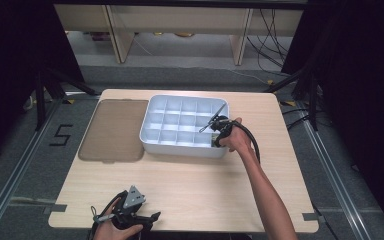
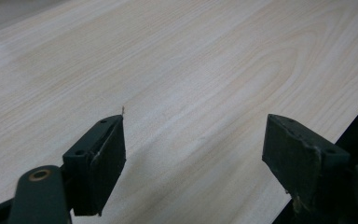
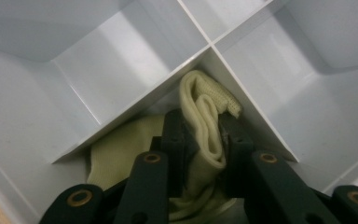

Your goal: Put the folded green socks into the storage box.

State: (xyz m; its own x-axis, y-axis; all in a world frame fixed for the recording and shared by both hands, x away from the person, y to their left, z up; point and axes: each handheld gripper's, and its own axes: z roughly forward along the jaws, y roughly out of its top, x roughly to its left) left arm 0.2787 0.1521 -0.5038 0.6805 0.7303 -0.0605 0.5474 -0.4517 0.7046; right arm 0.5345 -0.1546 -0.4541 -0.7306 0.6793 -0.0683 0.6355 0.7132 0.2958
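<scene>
A white divided box [image 1: 152,125] stands at the table's middle back, with several empty compartments. My right gripper [image 1: 216,139] reaches into its front right corner compartment. In the right gripper view its jaws [image 3: 204,140] are shut on a folded cream cloth [image 3: 205,116], which lies bunched inside that compartment [image 3: 261,116] against the divider corner. My left gripper [image 1: 152,218] rests near the table's front edge at the left, held by a hand. In the left gripper view it [image 2: 193,154] stands open over bare wood with nothing between its jaws.
A brown translucent lid [image 1: 114,130] lies flat to the left of the box. The light wooden table [image 1: 190,185] has free room in front of the box. Black stands and cables flank the table on the floor.
</scene>
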